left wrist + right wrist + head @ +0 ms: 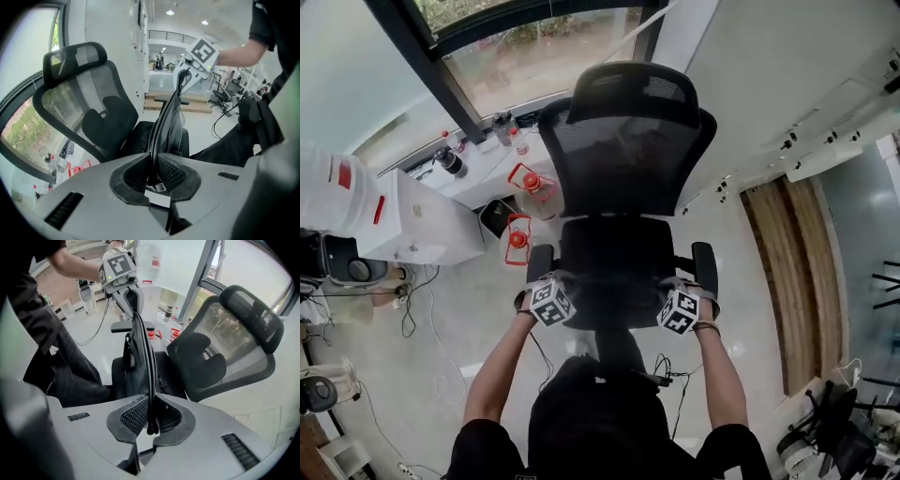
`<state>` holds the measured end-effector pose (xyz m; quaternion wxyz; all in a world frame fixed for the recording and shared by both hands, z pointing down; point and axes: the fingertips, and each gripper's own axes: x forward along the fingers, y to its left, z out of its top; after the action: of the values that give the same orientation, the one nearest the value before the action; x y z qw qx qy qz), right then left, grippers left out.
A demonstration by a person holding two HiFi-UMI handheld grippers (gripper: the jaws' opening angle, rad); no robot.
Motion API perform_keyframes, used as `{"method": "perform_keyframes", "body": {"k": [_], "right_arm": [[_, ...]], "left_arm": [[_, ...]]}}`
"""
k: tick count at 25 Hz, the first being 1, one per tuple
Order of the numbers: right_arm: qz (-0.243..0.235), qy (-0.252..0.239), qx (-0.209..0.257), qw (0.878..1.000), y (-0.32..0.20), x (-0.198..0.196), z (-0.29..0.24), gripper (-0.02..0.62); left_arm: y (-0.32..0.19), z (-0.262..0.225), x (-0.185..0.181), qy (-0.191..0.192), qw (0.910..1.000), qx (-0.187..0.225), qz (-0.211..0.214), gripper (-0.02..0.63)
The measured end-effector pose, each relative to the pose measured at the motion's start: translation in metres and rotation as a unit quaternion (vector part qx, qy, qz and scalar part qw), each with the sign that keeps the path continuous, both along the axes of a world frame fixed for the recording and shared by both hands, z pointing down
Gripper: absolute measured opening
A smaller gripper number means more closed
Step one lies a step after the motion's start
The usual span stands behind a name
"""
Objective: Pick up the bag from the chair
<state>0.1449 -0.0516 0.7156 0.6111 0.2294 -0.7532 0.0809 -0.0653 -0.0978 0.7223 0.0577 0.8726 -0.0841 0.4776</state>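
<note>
A black mesh office chair stands in front of me, its seat just past my hands. A flat black bag hangs stretched between the two grippers above the seat's front edge. My left gripper is shut on one end of the bag's top edge; its jaws pinch the black band. My right gripper is shut on the other end; its jaws clamp the bag. Each gripper view shows the other gripper at the far end: the right gripper and the left gripper.
Two red-capped water jugs sit on the floor left of the chair. A white cabinet stands further left, with cables on the floor beside it. A wooden strip runs along the right. A window is behind the chair.
</note>
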Motion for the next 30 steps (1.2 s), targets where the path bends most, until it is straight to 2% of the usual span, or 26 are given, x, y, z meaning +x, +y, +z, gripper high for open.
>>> {"method": "perform_keyframes", "body": {"k": [4, 11, 17, 20, 25, 30], "right_arm": [[0.008, -0.01, 0.0, 1.0, 0.04, -0.013, -0.032, 0.021], [-0.001, -0.013, -0.015, 1.0, 0.116, -0.03, -0.079, 0.021], [-0.011, -0.02, -0.034, 0.999, 0.164, -0.035, -0.093, 0.021], [-0.016, -0.033, -0.044, 0.998, 0.182, -0.033, -0.096, 0.021], [-0.027, -0.049, -0.054, 0.997, 0.209, -0.026, -0.101, 0.021], [-0.052, -0.05, -0.059, 0.996, 0.23, -0.02, -0.104, 0.021]], "left_arm": [[0.032, -0.036, -0.01, 0.034, 0.9991, 0.014, 0.019, 0.04], [0.125, -0.079, -0.031, 0.059, 0.9978, -0.008, 0.031, 0.04], [0.17, -0.098, -0.035, 0.077, 0.9961, -0.029, 0.032, 0.04], [0.19, -0.105, -0.034, 0.076, 0.9957, -0.03, 0.045, 0.04], [0.226, -0.114, -0.027, 0.068, 0.9912, -0.025, 0.111, 0.038], [0.247, -0.117, -0.022, 0.052, 0.9913, -0.041, 0.114, 0.038]]}}
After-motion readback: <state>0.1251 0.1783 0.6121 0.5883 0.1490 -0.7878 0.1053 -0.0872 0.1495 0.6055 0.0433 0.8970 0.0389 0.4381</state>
